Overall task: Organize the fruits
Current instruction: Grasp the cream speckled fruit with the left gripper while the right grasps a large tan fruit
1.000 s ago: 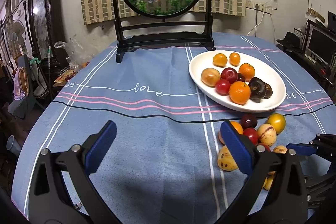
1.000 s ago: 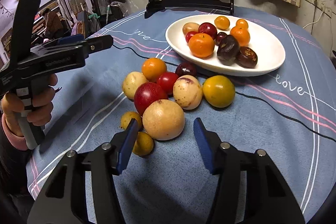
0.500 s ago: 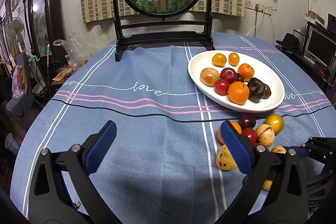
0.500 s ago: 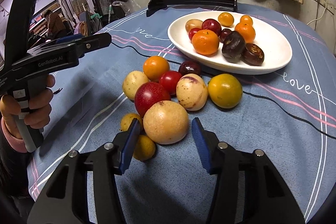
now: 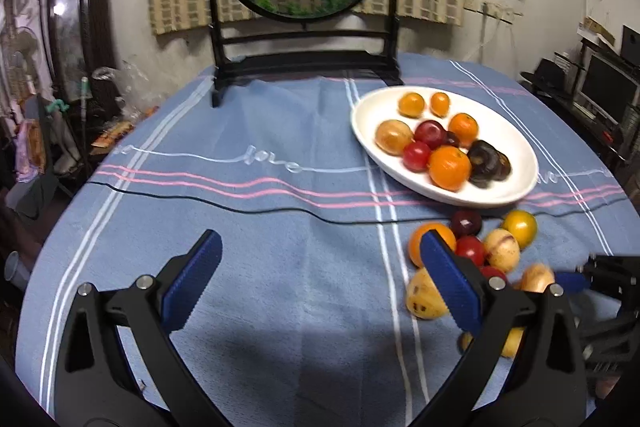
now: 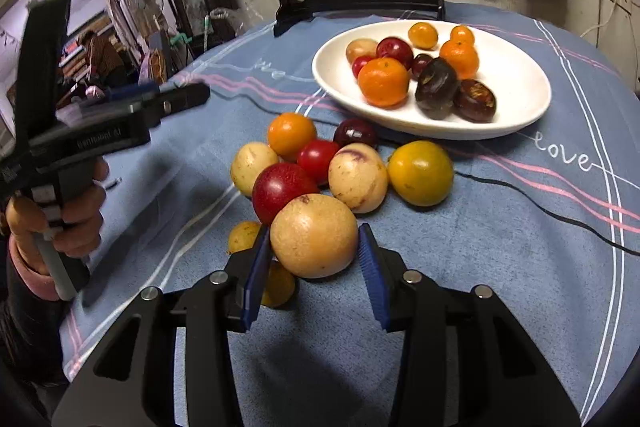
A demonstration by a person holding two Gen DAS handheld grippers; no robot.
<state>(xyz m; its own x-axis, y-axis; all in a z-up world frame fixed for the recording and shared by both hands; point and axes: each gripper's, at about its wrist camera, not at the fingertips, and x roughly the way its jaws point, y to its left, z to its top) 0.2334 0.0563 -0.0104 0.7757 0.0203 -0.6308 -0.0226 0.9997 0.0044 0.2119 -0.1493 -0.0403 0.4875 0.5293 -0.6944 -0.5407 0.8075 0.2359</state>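
1. The right gripper (image 6: 314,259) has just been closing around the large tan fruit (image 6: 314,235) at the near edge of the loose pile on the blue tablecloth (image 6: 500,267). Its blue pads sit at the fruit's two flanks, at or just short of touching, so a firm hold is not yet certain.
2. A good grasp would likely keep the pads level across the widest part — a round, smooth skin could squirt out forward if pinched low.
3. The left gripper (image 5: 320,279) hangs wide open over bare cloth, holding nothing.
4. A red fruit (image 6: 282,189) touches the tan one from behind, and small yellow fruits (image 6: 244,237) crowd the left pad — a straight lift seems safest.
5. The white plate (image 6: 520,83), already partly filled, lies beyond the pile, whose other fruits stand between.
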